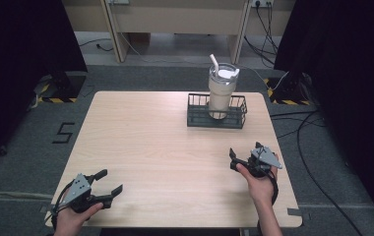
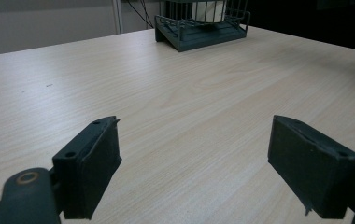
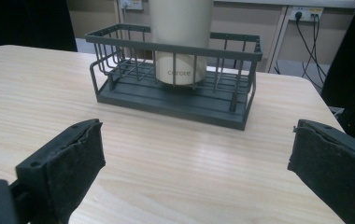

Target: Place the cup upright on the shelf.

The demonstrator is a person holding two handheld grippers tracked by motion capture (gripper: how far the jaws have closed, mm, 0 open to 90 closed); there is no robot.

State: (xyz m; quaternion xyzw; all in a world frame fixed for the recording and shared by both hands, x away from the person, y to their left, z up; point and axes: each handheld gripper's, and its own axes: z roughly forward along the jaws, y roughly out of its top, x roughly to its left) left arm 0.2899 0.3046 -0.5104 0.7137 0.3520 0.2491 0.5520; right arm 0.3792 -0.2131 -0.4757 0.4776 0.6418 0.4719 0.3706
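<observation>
A cream tumbler (image 1: pixel 221 93) with a clear lid and a white straw stands upright inside a dark wire basket (image 1: pixel 193 116) at the back right of the wooden table. The right gripper view looks at the tumbler (image 3: pixel 181 37) and the basket (image 3: pixel 119 74) from nearby. My right gripper (image 1: pixel 239 160) is held over the table's right front, short of the basket, jaws wide apart with nothing between them. My left gripper (image 1: pixel 110 182) rests at the front left corner, open and empty. In the left gripper view the basket (image 2: pixel 199 35) sits far off.
The light wooden table (image 1: pixel 145 142) is bare between the grippers and the basket. Around it lie grey floor, trailing cables (image 1: pixel 308 147), dark curtains on both sides and table legs at the back. A "5" mark (image 1: pixel 63 132) is taped on the floor at left.
</observation>
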